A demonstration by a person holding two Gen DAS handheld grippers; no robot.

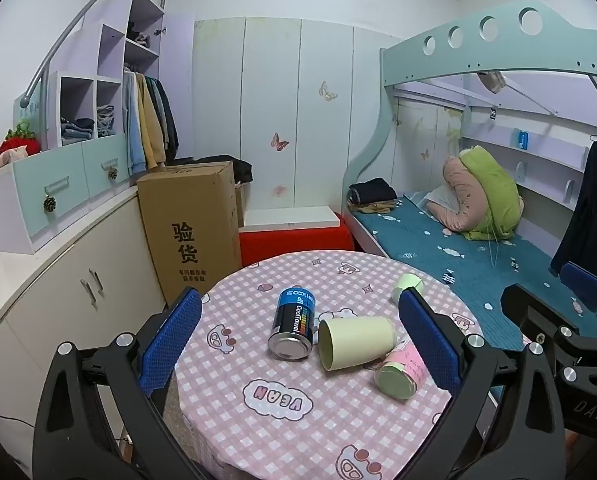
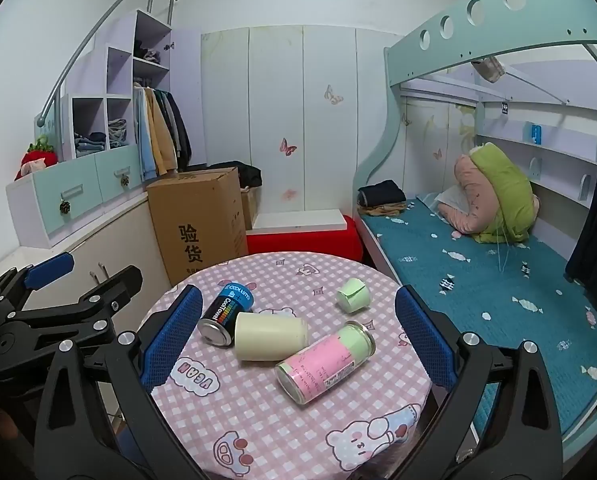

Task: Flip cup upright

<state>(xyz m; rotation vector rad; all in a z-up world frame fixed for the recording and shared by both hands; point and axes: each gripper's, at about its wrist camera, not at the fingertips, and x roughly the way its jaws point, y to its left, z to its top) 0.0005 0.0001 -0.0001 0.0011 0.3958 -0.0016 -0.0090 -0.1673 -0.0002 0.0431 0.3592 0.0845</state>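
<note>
Cup first: the pale cream paper cup (image 1: 356, 340) lies on its side near the middle of the round table with the pink checked cloth (image 1: 282, 432), its open mouth turned toward your left-hand side.

Going left to right across the table, the risks line up like this. The blue and black metal can (image 1: 293, 322) lies on its side just beside the cup's mouth, close enough that I cannot tell whether they touch; if you sweep in from that side, you are likely to send the can rolling. The cup itself is light and thin-walled, so a hard pinch could crush it, and a weak one could let it slip as you turn it. The pink and green labelled can (image 2: 325, 362) lies against the cup's closed end, so tipping the cup up that way may knock it and set it rolling toward the table edge. The small pale green paper cup (image 2: 353, 295) sits farther back and well apart, so it is less of a worry.

Your left gripper (image 1: 300, 338) is spread wide and holds nothing; in its own view the cup sits between the two blue pads, nearer the right one, but farther out than the tips. Your right gripper (image 2: 294, 338) is equally wide and empty, with the cup between its pads, left of centre, also beyond the tips.
</note>
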